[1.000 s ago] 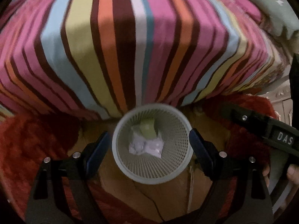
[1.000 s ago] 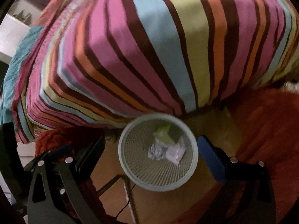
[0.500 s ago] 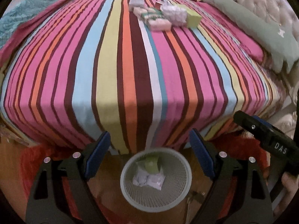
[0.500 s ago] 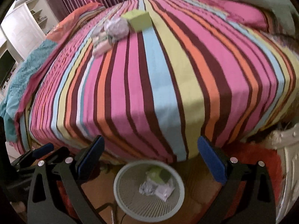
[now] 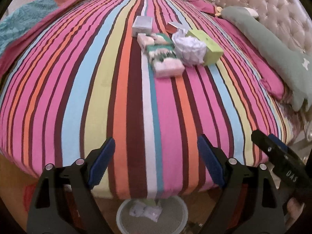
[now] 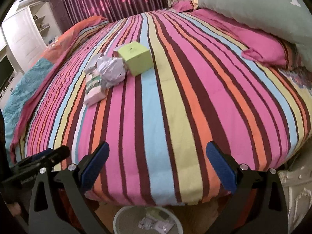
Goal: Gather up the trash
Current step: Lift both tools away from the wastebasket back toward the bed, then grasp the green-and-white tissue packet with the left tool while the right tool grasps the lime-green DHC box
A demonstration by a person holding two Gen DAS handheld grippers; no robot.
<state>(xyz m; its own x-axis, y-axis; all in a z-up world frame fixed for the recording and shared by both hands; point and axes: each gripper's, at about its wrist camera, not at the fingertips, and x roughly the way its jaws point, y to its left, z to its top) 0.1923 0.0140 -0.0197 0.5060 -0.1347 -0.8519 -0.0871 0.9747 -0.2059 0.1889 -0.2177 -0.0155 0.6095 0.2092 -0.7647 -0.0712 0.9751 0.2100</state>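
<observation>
Right now both grippers hang at the foot of the bed, aimed up along the striped bedspread [image 5: 136, 101]; left gripper [image 5: 156, 161] has its fingers spread wide with nothing between them, and right gripper [image 6: 157, 162] is just as wide and just as empty; my read is they are open like this because the next job is a fresh pickup, not a drop; the trash pile sits well ahead of both sets of fingertips, far up the bed; crumpled paper ball [image 5: 190, 47] lies in the middle of it, touching a green box [image 5: 206, 45] on its right side and soft tissue packs [image 5: 163, 60] on its left; a small grey-white box [image 5: 142, 26] and a red packet [image 5: 172, 27] sit farther off behind those; from the right gripper's view the whole pile is ahead and left of the fingers, paper ball [image 6: 112, 71] nearest the centreline; white mesh bin [image 5: 152, 216] stands on the floor directly below and between the fingers, tight against the bed end, presumably so a carried item only needs a short trip back; it already holds some crumpled paper and a green item; pile looks mostly untouched, so plenty left to collect.
</observation>
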